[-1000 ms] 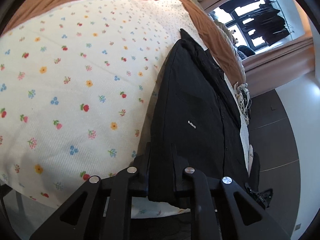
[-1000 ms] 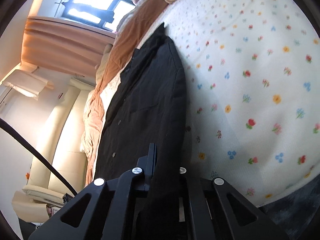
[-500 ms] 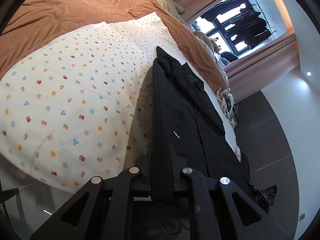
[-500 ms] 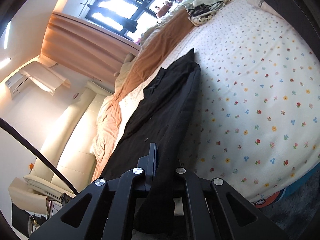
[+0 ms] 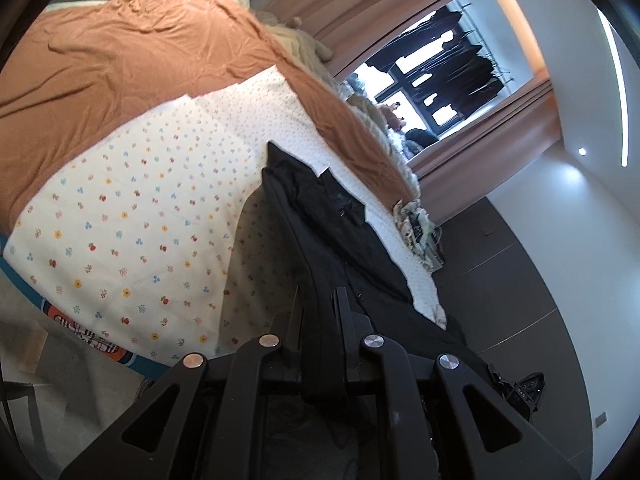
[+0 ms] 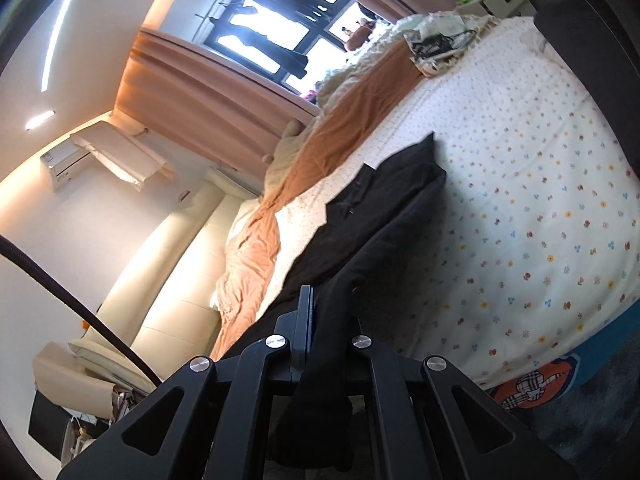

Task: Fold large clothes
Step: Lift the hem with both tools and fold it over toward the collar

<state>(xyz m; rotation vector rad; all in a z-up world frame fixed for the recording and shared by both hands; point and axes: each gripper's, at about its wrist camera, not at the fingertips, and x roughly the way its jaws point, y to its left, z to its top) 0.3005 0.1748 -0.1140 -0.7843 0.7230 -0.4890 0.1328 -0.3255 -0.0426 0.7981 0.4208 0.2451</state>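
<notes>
A large black buttoned garment (image 5: 340, 232) stretches from the floral bed sheet (image 5: 132, 216) up to both grippers. My left gripper (image 5: 320, 300) is shut on one near corner of the cloth, which hangs folded between its fingers. In the right wrist view the same black garment (image 6: 380, 224) runs from the bed into my right gripper (image 6: 326, 308), shut on the other near corner, with cloth drooping below the jaws. The far end with the collar still rests on the sheet; the near end is lifted off the bed.
An orange-brown blanket (image 5: 132, 52) covers the far part of the bed. A small heap of patterned cloth with cables (image 6: 436, 46) lies at the bed's edge near the window (image 6: 276, 36). A cream sofa (image 6: 172, 288) stands beside the bed; dark floor (image 5: 520, 280) lies beyond it.
Both grippers have risen and pulled back from the bed with the garment's near edge, so more of the bed and room shows and the cloth now hangs stretched off the mattress.
</notes>
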